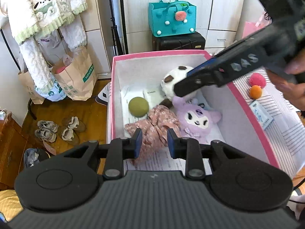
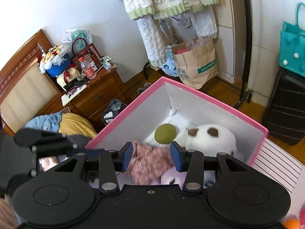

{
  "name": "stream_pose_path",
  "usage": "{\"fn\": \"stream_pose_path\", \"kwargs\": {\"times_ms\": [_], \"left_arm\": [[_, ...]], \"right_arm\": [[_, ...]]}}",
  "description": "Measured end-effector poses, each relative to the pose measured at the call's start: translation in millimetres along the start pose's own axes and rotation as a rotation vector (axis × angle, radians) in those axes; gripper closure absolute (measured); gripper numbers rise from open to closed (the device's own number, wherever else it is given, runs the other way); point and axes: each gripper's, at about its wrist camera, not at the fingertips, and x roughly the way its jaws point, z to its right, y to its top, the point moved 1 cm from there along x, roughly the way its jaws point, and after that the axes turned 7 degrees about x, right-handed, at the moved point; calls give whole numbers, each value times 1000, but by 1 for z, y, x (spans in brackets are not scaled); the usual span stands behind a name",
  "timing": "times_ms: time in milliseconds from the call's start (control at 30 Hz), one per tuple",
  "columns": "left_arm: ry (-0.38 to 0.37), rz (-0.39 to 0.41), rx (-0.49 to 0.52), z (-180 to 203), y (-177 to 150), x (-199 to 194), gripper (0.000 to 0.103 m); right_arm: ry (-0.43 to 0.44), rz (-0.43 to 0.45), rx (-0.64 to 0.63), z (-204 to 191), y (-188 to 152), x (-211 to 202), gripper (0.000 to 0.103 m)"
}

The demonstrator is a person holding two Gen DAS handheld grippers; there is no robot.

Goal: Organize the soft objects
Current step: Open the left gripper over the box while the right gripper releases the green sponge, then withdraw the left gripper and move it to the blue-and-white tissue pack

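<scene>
A pink-rimmed box (image 1: 247, 106) (image 2: 122, 114) with white walls holds a green ball (image 1: 138, 106) (image 2: 165, 133), a white plush with brown spots (image 1: 171, 80) (image 2: 213, 135), a purple plush (image 1: 198, 120) (image 2: 171, 178) and a pink floral cloth (image 1: 152, 124) (image 2: 148, 162). My left gripper (image 1: 154, 143) (image 2: 93, 150) hovers at the box's near rim, slightly open and holding nothing. The cloth lies below its gap. My right gripper (image 2: 151, 156) (image 1: 180, 90) reaches in from the upper right above the white plush, open and holding nothing. A pink pom-pom (image 1: 257, 79) and an orange one (image 1: 255, 92) lie on the striped surface beside the box.
Paper bags (image 1: 76, 78) and shoes (image 1: 47, 131) are on the wooden floor left of the box. A teal felt bag (image 1: 172, 19) sits on a black suitcase (image 1: 179, 42) behind it. Fluffy garments (image 2: 167, 0) hang on a rack. A cluttered nightstand (image 2: 95, 93) stands beside a bed.
</scene>
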Motion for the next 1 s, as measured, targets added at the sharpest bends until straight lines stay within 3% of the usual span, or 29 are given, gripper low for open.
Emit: {"fn": "stream_pose_path", "kwargs": {"times_ms": [433, 567, 700, 1000], "left_arm": [[-31, 10, 17, 30, -7, -57, 70], [-40, -7, 25, 41, -10, -71, 61], [-37, -27, 55, 54, -9, -85, 61], [-36, -18, 73, 75, -14, -110, 50]], "right_arm": [[-34, 72, -101, -34, -47, -80, 53], [-24, 88, -114, -41, -60, -105, 52], [-40, 104, -146, -49, -73, -124, 50], [-42, 132, -168, -56, -106, -164, 44]]}}
